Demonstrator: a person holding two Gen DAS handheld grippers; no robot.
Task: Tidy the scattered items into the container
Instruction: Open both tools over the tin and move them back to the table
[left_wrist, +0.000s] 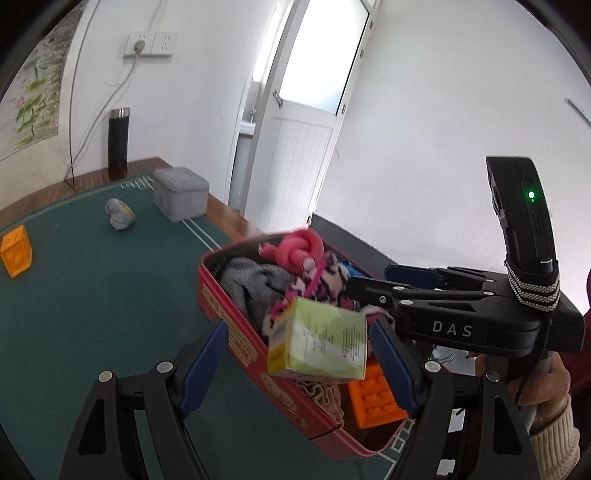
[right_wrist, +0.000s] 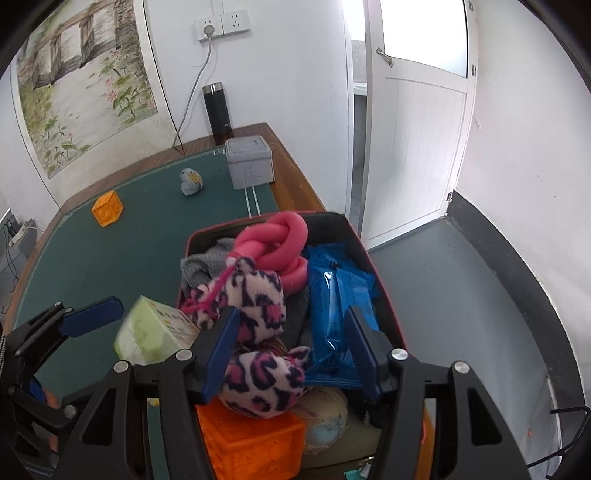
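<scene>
The left hand-held gripper (left_wrist: 295, 365) gapes wide, a pale green carton (left_wrist: 319, 339) between its fingers above the red container (left_wrist: 236, 332); the right hand-held gripper (right_wrist: 291, 350) spreads empty.

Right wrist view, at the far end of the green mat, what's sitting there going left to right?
Orange cube → grey plush bird → grey tin. A dark flask stands behind the tin.
</scene>
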